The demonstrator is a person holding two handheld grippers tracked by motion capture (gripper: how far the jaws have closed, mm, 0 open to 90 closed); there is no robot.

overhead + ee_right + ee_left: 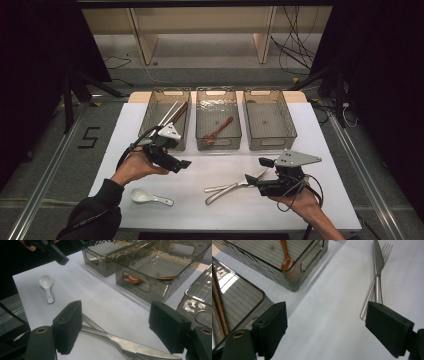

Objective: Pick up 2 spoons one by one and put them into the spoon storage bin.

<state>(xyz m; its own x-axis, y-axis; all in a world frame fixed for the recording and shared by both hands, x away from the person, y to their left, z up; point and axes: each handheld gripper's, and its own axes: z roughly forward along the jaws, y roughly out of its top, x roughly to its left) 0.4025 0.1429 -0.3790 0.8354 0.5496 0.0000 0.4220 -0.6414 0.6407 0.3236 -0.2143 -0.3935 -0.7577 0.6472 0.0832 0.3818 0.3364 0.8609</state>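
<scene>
A: Knife [239,183] and fork [231,186] lie crossed on the white table [210,210], at about 5 o'clock from the middle bin [218,118]. Which one does the right gripper [261,175] go for?

B: I think the knife. It lies on top of the fork, and that gripper sits right by the blade end. Its jaws are wide apart and hold nothing.

A: How do I grab it well?

B: Come down low so one jaw goes on each side of the knife. Pinch the thick part, not the thin tip. Lift slowly, or the fork may get dragged along.

A: And the left gripper [183,163]?

B: Its jaws are spread wide too, with nothing in them. It hangs just in front of the left bin [165,117], where the chopsticks [173,113] are. The white spoon [150,197] lies at 6 o'clock from it, well apart from the knife.

A: Where does the knife go?

B: I guess the right bin [269,118], at 12 o'clock from the knife. The middle bin has the brown spoon [217,131]
</scene>
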